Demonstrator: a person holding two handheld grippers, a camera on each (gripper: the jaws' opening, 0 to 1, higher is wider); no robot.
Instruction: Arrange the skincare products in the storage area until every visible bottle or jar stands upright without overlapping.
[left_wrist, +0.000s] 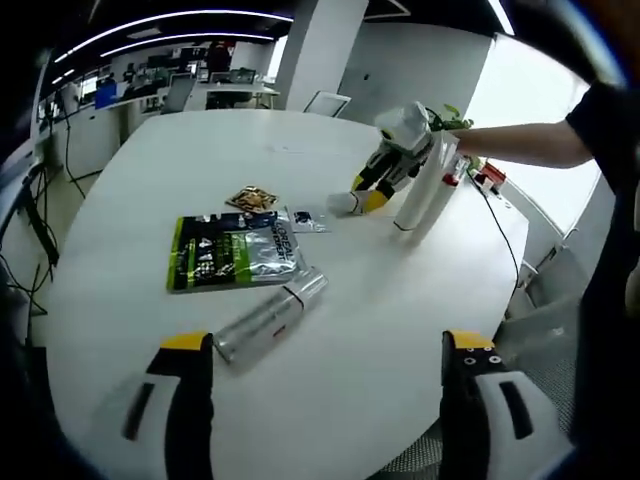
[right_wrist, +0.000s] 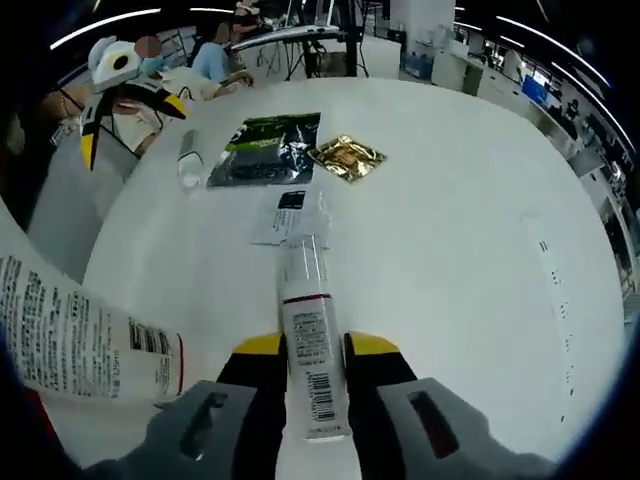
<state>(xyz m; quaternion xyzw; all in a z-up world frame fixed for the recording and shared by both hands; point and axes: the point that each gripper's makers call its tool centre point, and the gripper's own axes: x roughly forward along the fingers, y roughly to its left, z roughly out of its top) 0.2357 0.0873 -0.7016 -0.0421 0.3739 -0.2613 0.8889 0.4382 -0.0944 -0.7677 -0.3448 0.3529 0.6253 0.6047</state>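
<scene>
My right gripper (right_wrist: 316, 345) is shut on a white tube (right_wrist: 308, 330) with a red band and a barcode, held low over the white table (right_wrist: 450, 250). In the left gripper view that gripper (left_wrist: 365, 192) holds the tube (left_wrist: 343, 203) by a tall white bottle (left_wrist: 425, 190), which stands slightly tilted. The same bottle (right_wrist: 70, 335) looms at the left of the right gripper view. A clear silver tube (left_wrist: 270, 318) lies flat near my left gripper (left_wrist: 327, 342), which is open with nothing between its jaws. The left gripper (right_wrist: 130, 128) also shows far left in the right gripper view.
A green and silver pouch (left_wrist: 235, 250), a gold sachet (left_wrist: 252, 198) and a small flat sachet (left_wrist: 305, 220) lie mid-table. Small red items (left_wrist: 487, 178) sit at the far edge by a person's arm (left_wrist: 520, 145). Desks and chairs stand beyond the table.
</scene>
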